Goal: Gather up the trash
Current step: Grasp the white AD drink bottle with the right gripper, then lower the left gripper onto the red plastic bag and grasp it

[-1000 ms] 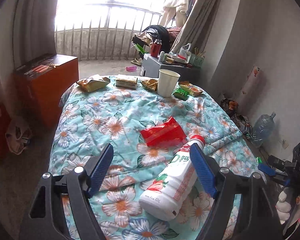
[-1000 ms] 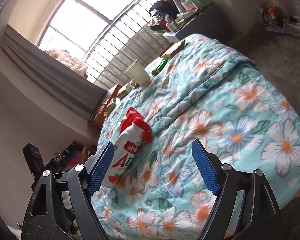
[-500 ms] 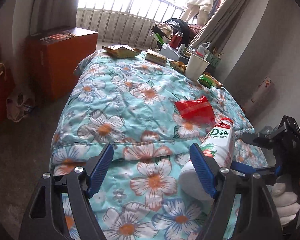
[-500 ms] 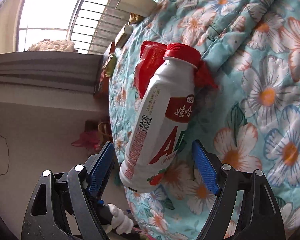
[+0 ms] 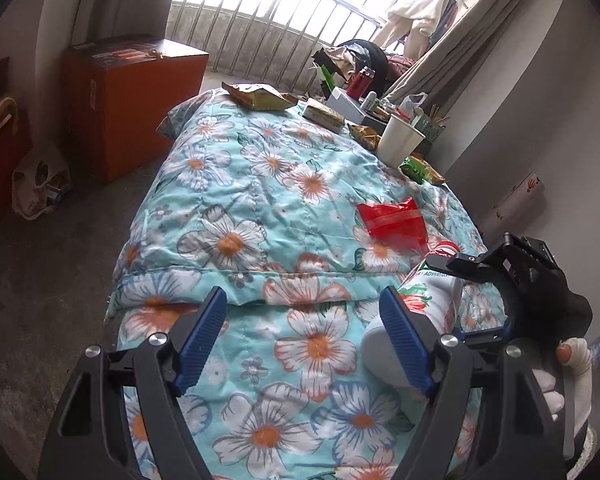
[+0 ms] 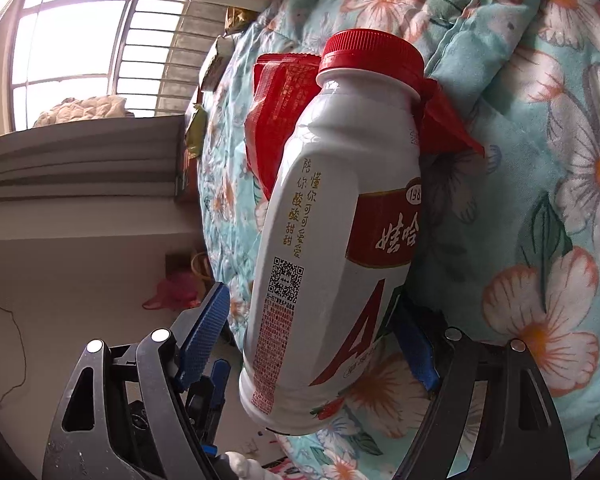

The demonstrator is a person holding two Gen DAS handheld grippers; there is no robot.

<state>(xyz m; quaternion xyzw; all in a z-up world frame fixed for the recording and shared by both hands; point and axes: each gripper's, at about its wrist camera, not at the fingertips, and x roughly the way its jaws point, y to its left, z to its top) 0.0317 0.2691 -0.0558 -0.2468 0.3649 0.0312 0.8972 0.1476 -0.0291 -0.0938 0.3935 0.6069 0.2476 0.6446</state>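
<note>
Floral quilt, barred window, orange cabinet

right hand-held gripper: moved in, now open around the bottle
left hand-held gripper: bottle now outside it

Room interior. A floral quilt in turquoise with white and orange blossoms covers the bed. An orange-brown cabinet stands on the grey floor beside the bed, with bags just beside it against the wall. Beyond, a metal railing fronts a bright window giving strong daylight. Beige curtains hang at the right, next to a plain pale wall.
</note>
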